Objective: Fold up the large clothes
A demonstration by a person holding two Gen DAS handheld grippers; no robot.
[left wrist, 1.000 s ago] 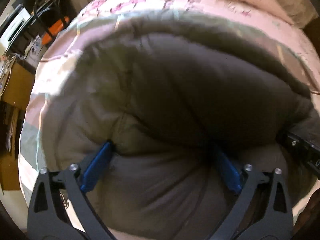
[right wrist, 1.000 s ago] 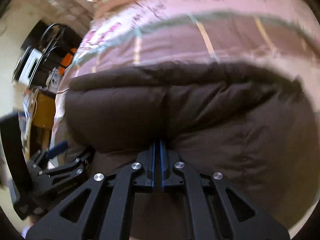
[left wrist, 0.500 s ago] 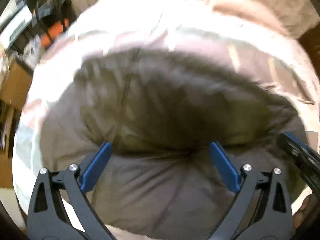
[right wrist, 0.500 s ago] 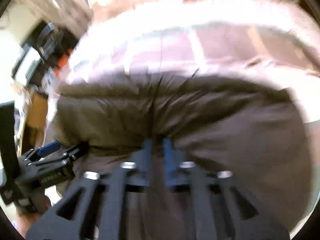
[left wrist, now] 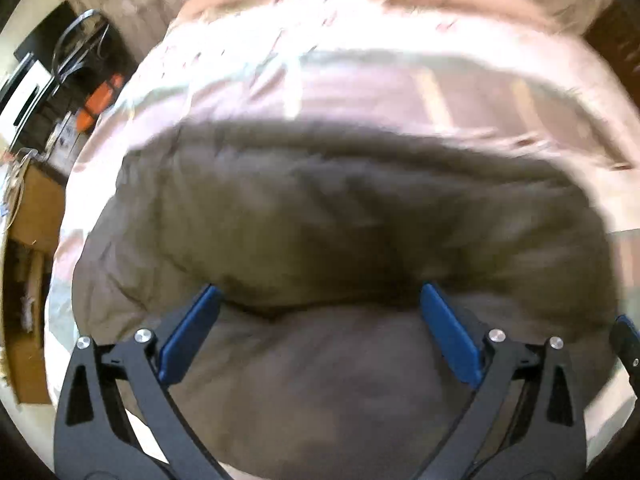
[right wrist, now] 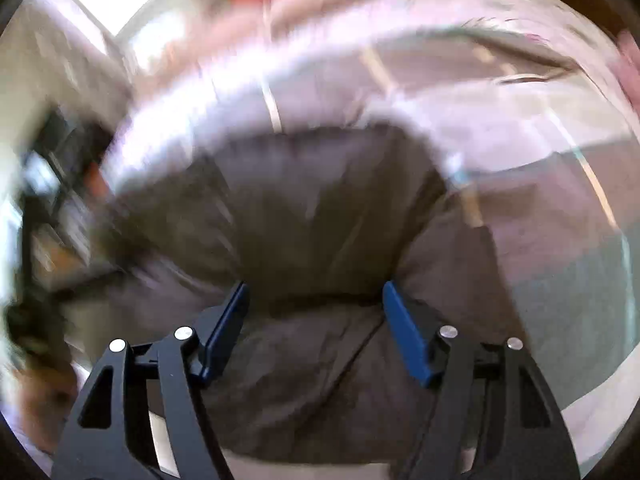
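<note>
Brown garment (left wrist: pixel 344 216): a large, padded, dark brown piece of clothing is lying on the bed, folded over on itself so that a thick upper layer is resting on a lower layer, with a deep crease running across where the two meet.
Bed cover (left wrist: pixel 360 84): a pink and mauve patterned cover with pale stripes is spreading out beneath and beyond the garment, brightly lit at its far side.
Left hand-held gripper (left wrist: pixel 320 308): its blue fingers (left wrist: pixel 188 336) are standing wide apart, released, with nothing between them; both tips are reaching the crease of the garment, one at either side.
Right hand-held gripper (right wrist: pixel 314 300): its blue fingers (right wrist: pixel 404 336) are likewise spread and released, gripping nothing, and are pointing at the fold line of the garment near its right-hand edge.
Neighbouring gripper: a black and blue part of the right one (left wrist: pixel 628 344) is showing at the right edge of the left wrist view, just beside the garment.
Room at left: a wooden cabinet (left wrist: pixel 34 216) and an orange item (left wrist: pixel 100 100) are standing beyond the bed's edge; both views are blurred.
</note>
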